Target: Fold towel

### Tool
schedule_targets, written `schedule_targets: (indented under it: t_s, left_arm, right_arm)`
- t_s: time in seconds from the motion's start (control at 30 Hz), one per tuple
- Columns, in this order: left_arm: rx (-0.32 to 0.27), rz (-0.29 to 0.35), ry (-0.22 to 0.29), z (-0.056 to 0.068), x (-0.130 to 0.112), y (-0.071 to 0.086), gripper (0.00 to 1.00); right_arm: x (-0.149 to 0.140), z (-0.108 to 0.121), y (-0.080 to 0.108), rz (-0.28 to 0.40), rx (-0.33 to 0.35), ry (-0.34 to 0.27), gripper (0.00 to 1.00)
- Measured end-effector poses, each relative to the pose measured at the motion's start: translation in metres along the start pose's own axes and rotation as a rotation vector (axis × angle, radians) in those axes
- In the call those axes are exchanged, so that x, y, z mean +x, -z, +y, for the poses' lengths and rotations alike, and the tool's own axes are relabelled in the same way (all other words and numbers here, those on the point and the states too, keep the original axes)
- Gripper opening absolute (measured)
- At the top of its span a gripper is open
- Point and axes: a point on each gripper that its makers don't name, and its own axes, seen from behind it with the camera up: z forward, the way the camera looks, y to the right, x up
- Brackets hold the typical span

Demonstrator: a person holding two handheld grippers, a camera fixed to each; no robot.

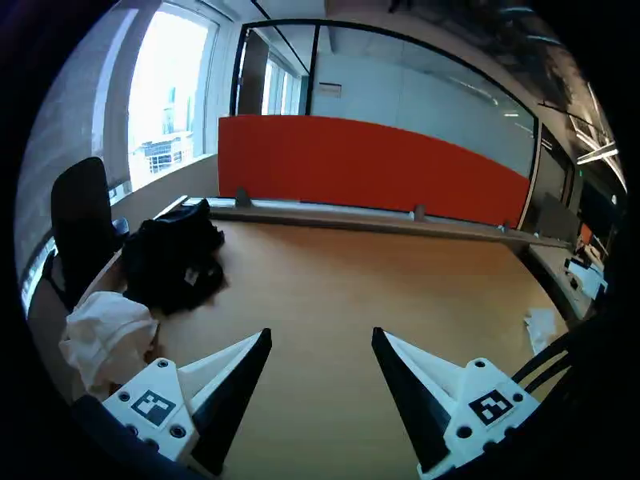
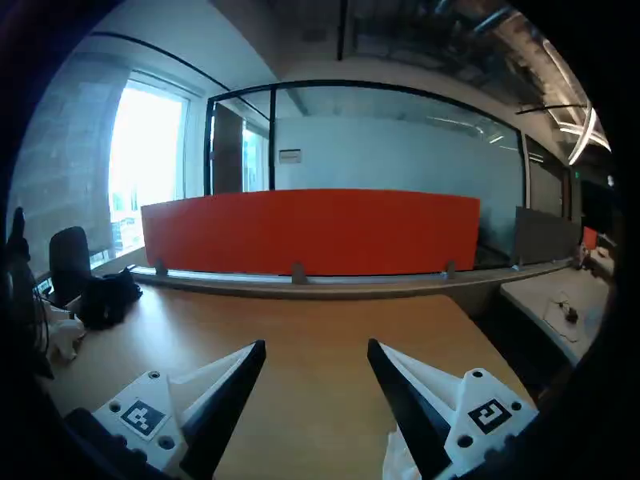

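Left gripper [image 1: 321, 331]: jaws wide, nothing between them, above the bare desk [image 1: 336, 280], right of the black bag [image 1: 172, 264]. Towel [image 1: 108, 336]: white, crumpled, just beside the bag on its near side, at the desk edge. Right gripper [image 2: 316, 342]: jaws wide, empty, well right of the bag. Red screen [image 1: 368, 168] stands behind the bag.

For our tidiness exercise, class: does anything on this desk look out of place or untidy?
Yes. The white towel lies crumpled in a heap at the left edge of the desk, beside a slumped black bag, not spread flat for folding.
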Motion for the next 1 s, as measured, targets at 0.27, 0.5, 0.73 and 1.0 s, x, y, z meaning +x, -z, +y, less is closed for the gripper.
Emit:
schedule_targets:
  t_s: [0.27, 0.5, 0.73, 1.0]
  left_arm:
    - [0.014, 0.202, 0.031, -0.01, 0.05, 0.0, 0.93]
    - [0.042, 0.29, -0.003, -0.014, 0.064, 0.0, 0.93]
    - [0.035, 0.342, -0.024, -0.01, 0.059, -0.003, 0.93]
    - [0.043, 0.392, -0.038, -0.014, 0.044, -0.012, 0.93]
  right_arm:
    - [0.02, -0.008, -0.005, 0.048, -0.039, -0.026, 0.99]
    - [0.029, -0.019, -0.005, 0.049, -0.033, -0.021, 0.99]
    - [0.045, -0.026, -0.003, 0.067, -0.035, -0.022, 0.99]
    - [0.047, -0.032, -0.001, 0.083, -0.04, -0.028, 0.99]
